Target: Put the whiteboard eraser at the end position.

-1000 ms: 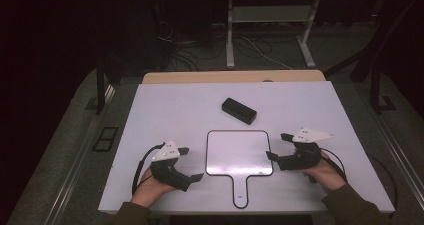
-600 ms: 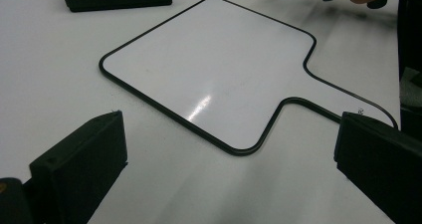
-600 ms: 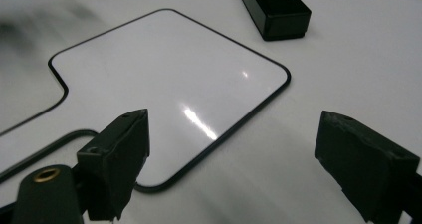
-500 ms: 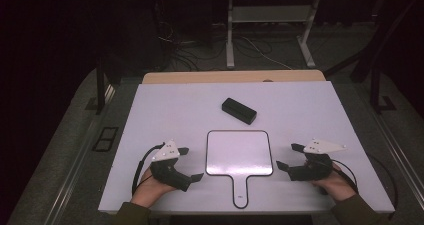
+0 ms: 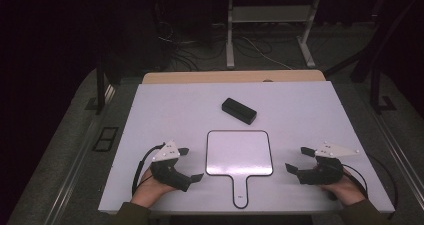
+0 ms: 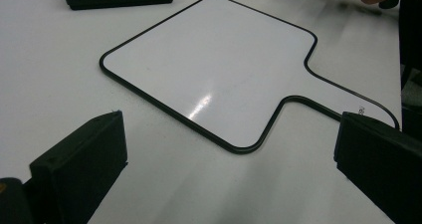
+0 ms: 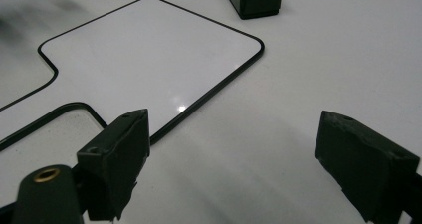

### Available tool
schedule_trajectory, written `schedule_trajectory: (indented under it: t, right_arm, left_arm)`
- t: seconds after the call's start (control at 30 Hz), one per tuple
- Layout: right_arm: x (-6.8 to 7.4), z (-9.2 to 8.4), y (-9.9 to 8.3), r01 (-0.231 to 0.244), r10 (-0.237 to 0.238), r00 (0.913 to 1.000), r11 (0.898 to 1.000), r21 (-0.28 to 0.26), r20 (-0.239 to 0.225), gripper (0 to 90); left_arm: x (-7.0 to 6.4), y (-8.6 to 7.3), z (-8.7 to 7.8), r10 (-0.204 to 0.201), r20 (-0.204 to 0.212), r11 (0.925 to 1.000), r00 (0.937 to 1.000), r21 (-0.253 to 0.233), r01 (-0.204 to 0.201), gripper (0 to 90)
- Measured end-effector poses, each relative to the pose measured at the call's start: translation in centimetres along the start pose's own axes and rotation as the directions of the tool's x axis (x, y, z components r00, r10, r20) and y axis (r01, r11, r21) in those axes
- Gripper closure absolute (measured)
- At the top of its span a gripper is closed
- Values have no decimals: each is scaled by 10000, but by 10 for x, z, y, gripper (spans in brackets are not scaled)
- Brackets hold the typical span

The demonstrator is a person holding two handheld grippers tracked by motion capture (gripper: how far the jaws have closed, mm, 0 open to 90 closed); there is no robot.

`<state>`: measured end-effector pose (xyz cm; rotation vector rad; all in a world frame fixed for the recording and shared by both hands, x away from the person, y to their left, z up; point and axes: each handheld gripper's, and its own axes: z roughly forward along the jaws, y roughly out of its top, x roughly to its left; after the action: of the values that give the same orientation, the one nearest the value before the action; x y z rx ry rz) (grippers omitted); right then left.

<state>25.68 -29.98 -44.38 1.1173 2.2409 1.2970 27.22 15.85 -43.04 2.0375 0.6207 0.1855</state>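
We hold both the left hand-held gripper [image 5: 191, 164] and the right hand-held gripper [image 5: 297, 159] wide and empty beside the paddle-shaped whiteboard [image 5: 239, 153], lying untouched on the table [image 5: 165, 105]; grasping remains

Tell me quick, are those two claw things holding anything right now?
Left gripper: open, holding nothing, beside the paddle-shaped whiteboard.
Right gripper: open, holding nothing, on the whiteboard's other side.
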Motion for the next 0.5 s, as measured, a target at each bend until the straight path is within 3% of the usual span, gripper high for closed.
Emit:
schedule_trajectory:
  t: [0.5]
  right_arm:
    - [0,2,-1,256,-257,9997,9995,183,29,129]
  left_arm:
    - [0,0,1,-7,5,10000,10000,59,7,0]
